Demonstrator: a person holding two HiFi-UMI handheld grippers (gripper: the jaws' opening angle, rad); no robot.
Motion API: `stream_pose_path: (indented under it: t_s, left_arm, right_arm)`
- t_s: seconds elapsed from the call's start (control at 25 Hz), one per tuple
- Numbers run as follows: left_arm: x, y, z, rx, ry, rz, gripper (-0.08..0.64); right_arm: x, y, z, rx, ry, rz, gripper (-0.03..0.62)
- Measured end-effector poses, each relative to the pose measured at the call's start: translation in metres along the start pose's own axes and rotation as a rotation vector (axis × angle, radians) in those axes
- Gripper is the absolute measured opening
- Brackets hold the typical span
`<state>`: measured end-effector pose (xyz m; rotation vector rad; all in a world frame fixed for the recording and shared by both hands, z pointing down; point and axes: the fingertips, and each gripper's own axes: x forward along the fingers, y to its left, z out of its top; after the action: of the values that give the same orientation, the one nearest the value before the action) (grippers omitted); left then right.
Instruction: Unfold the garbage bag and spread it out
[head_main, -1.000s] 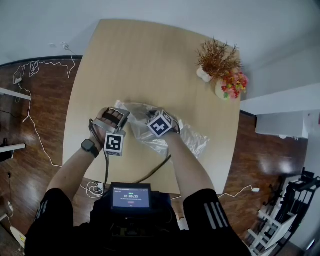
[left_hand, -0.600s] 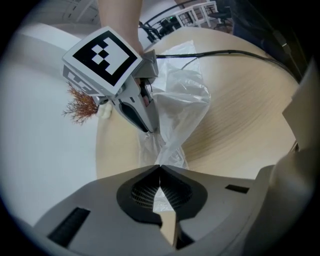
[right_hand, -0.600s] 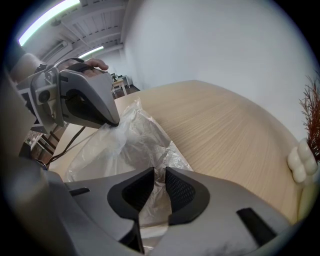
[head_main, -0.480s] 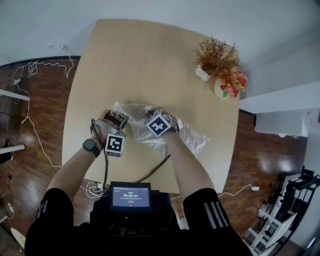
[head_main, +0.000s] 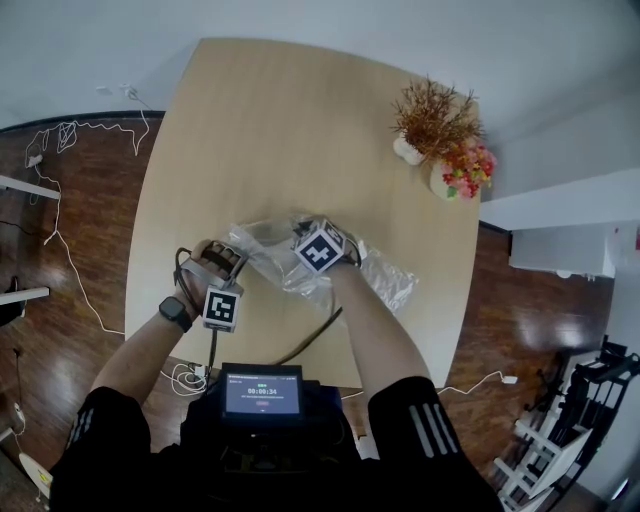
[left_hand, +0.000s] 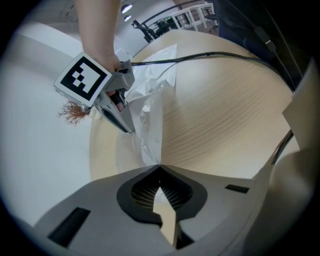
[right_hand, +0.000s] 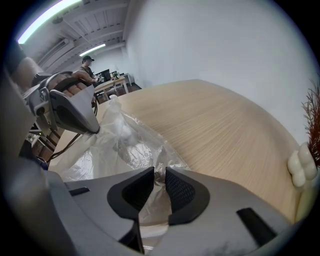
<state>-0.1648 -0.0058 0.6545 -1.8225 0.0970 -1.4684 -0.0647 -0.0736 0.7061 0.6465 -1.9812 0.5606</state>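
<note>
The garbage bag (head_main: 385, 278) was a clear, milky film with white glints along its creases. The table (head_main: 290, 130) was pale beige with fine straight grain, and the floor (head_main: 75, 230) was dark reddish-brown boards. The left gripper (left_hand: 159, 169) and the right gripper (right_hand: 159, 176) were grey with black ribbed linings (each cube (head_main: 320, 250) white, printed with black squares). The dried sprigs (head_main: 432, 115) were rust-brown; the flowers (head_main: 468, 168) were red, pink and yellow.

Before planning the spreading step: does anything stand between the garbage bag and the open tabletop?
Nothing visible does. The table beyond the garbage bag is bare; the flower pots stand apart at its far right corner.
</note>
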Motion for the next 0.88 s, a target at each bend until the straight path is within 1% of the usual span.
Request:
stream_pose_path:
  t_s: [0.16, 0.32, 0.52, 0.68, 0.8, 0.84, 0.88]
  left_arm:
    - [-0.002, -0.019, -0.004, -0.018, 0.005, -0.053, 0.006]
    - [-0.001, -0.031, -0.003, -0.017, 0.004, -0.069, 0.005]
    - [0.001, -0.049, -0.004, -0.029, 0.015, -0.147, 0.006]
    - [0.003, -0.053, -0.003, -0.035, 0.015, -0.172, 0.006]
    - [0.004, -0.055, -0.002, -0.053, 0.009, -0.188, 0.008]
    - [0.003, -0.055, -0.001, -0.063, 0.006, -0.189, 0.014]
    - [0.002, -0.053, -0.001, -0.073, 0.002, -0.189, 0.041]
  right_arm:
    - [0.0, -0.003, 0.001, -0.013, 0.001, -0.006, 0.107]
    - [0.001, -0.002, 0.0, -0.015, 0.002, -0.003, 0.107]
    - [-0.001, -0.002, 0.003, -0.024, -0.004, -0.011, 0.107]
    - [0.002, 0.0, -0.001, -0.017, 0.003, -0.003, 0.107]
    - [0.003, -0.001, -0.002, -0.017, 0.002, -0.005, 0.107]
    - [0.002, -0.001, -0.001, -0.019, 0.001, -0.009, 0.107]
    - [0.0, -0.002, 0.001, -0.024, -0.003, -0.015, 0.107]
